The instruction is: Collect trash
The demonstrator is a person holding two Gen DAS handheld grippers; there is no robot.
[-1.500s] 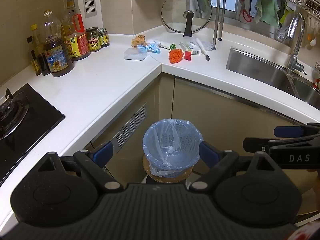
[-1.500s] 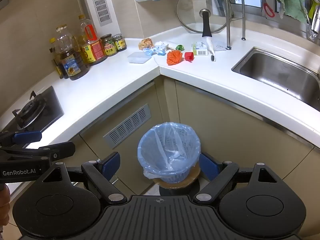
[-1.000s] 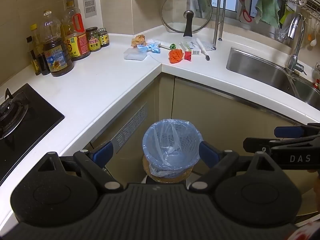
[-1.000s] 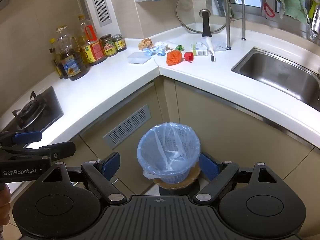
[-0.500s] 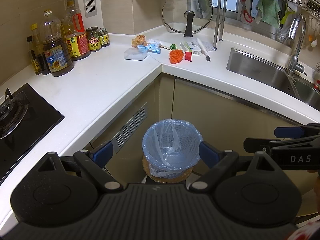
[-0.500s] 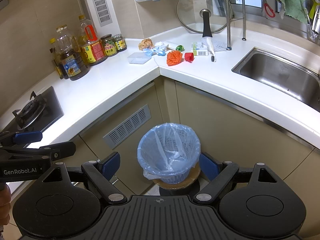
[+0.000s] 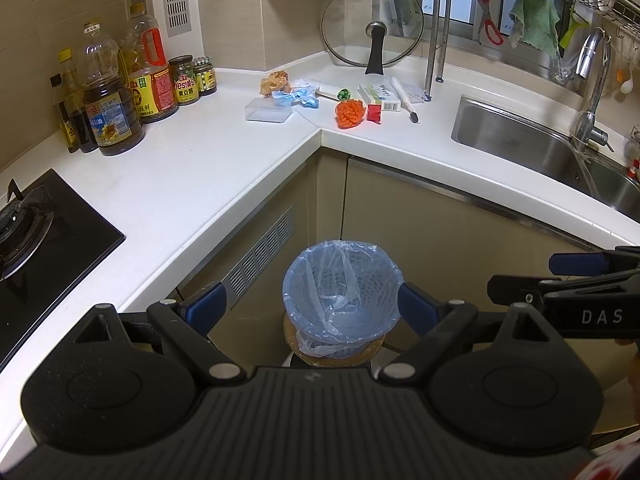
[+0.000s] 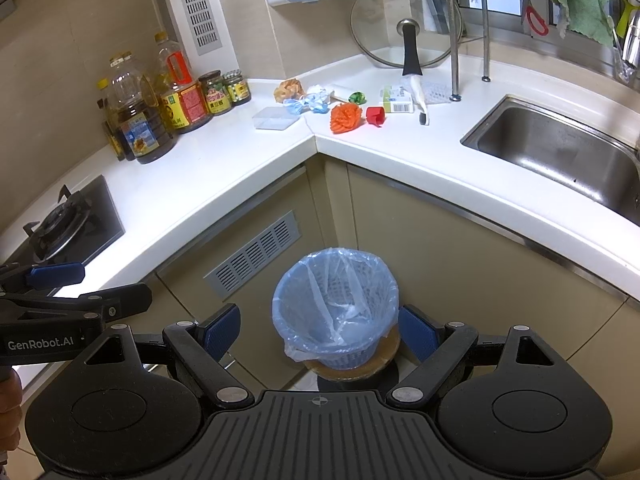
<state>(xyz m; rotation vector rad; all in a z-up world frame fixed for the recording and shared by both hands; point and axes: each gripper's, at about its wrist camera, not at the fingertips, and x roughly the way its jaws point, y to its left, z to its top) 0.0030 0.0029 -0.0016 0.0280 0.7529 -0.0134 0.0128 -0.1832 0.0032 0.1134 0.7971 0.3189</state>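
A blue bin lined with a clear bag (image 7: 342,292) (image 8: 336,308) stands on the floor below the counter corner. Trash lies on the corner of the white counter: an orange crumpled ball (image 7: 350,114) (image 8: 345,117), a red scrap (image 7: 374,113) (image 8: 375,115), blue crumpled plastic (image 7: 296,98) (image 8: 310,103), a brown wad (image 7: 273,81) (image 8: 288,89), a green wrapper (image 7: 343,93) (image 8: 357,98) and a small carton (image 7: 379,97) (image 8: 397,100). My left gripper (image 7: 312,308) and right gripper (image 8: 320,330) are both open and empty, held above the bin, far short of the counter trash.
Oil bottles and jars (image 7: 132,92) stand at the back left. A gas hob (image 7: 32,232) is at the left. A sink (image 7: 552,156) and tap (image 7: 592,80) are at the right. A glass lid (image 7: 373,24) leans in the corner. A clear box (image 7: 267,114) lies nearby.
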